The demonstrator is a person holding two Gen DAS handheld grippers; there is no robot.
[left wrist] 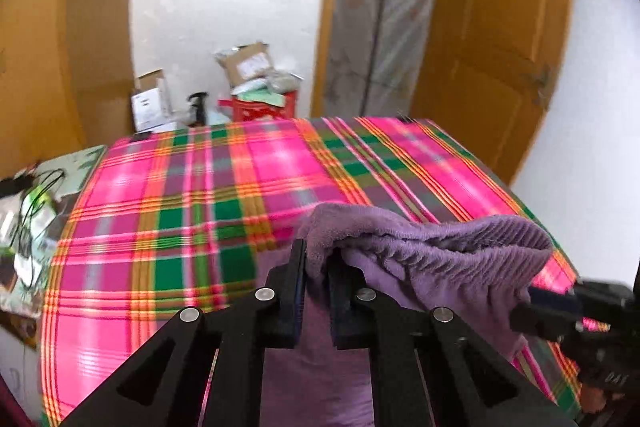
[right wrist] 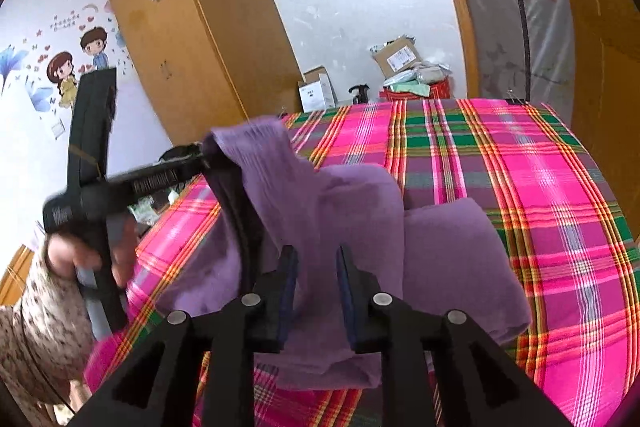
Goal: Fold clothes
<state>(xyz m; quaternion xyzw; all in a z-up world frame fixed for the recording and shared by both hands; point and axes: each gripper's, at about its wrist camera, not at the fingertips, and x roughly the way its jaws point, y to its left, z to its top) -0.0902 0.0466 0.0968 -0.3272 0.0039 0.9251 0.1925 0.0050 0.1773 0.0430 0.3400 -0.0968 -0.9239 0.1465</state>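
A purple garment (left wrist: 432, 259) lies partly lifted over a pink, green and orange plaid cloth (left wrist: 180, 211) on the bed. My left gripper (left wrist: 318, 259) is shut on the purple garment's ribbed edge and holds it up off the bed. In the right wrist view the left gripper (right wrist: 218, 157) shows at the left, pinching a raised corner of the garment (right wrist: 344, 223). My right gripper (right wrist: 318, 263) has its jaws slightly apart around a hanging fold of the garment. It also shows at the right edge of the left wrist view (left wrist: 532, 303), its tip at the garment's edge.
A wooden wardrobe (right wrist: 188, 47) stands at the left and a wooden door (left wrist: 500, 39) at the right. Cardboard boxes (left wrist: 248, 63) and a red stool (left wrist: 264, 109) sit beyond the bed. A cluttered side table (left wrist: 36, 211) with cables is at the bed's left.
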